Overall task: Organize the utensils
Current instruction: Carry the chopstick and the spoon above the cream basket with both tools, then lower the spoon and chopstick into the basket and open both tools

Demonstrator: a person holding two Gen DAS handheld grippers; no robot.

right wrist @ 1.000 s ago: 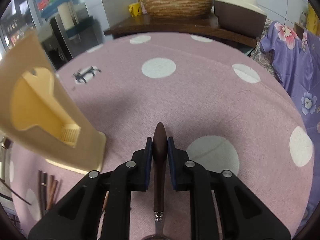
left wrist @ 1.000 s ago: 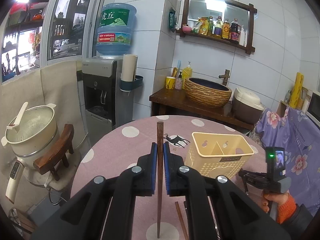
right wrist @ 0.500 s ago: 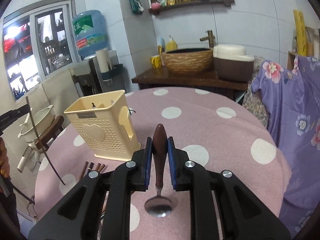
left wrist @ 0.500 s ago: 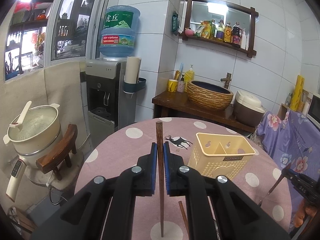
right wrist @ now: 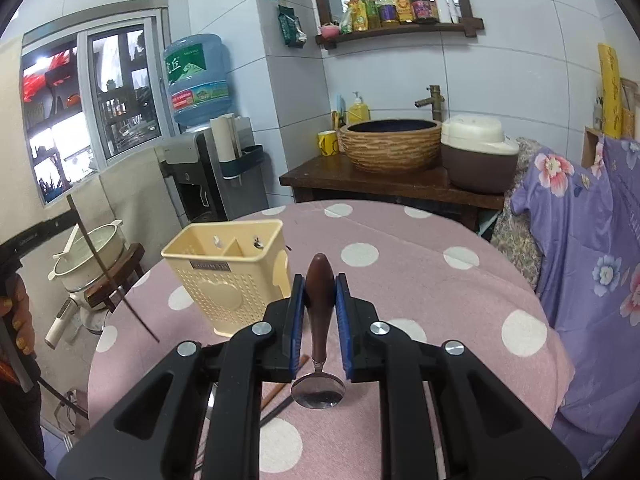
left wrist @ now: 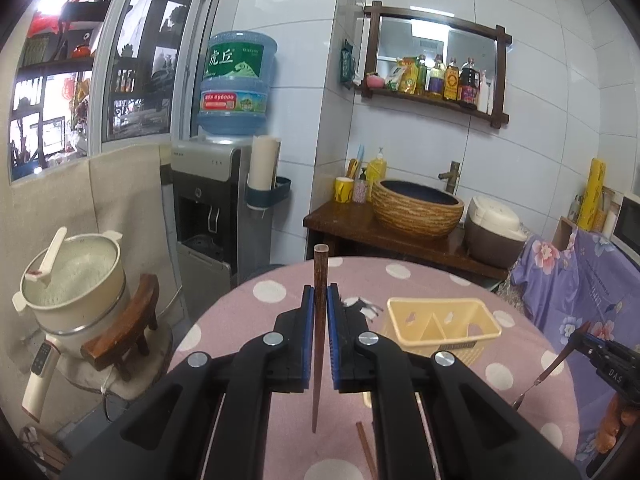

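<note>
Left fingers (left wrist: 319, 320) clamp a chopstick (left wrist: 319, 344), upright above the worktop (left wrist: 400, 280); the holder (left wrist: 442, 330) stands at two o'clock. Right fingers (right wrist: 320, 312) pinch a spoon (right wrist: 319, 360), bowl hanging down, holder (right wrist: 228, 276) at ten o'clock.

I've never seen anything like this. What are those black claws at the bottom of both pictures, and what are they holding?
No robot here: a person carries two hand-held clamps, each with a camera looking along its fingers. One picture is from the left gripper, shut on a wooden chopstick. The other is from the right gripper, shut on a spoon by its brown handle. Ahead, on the pink dotted tablecloth, stands a cream utensil holder with two compartments. More chopsticks lie on the cloth.
</note>
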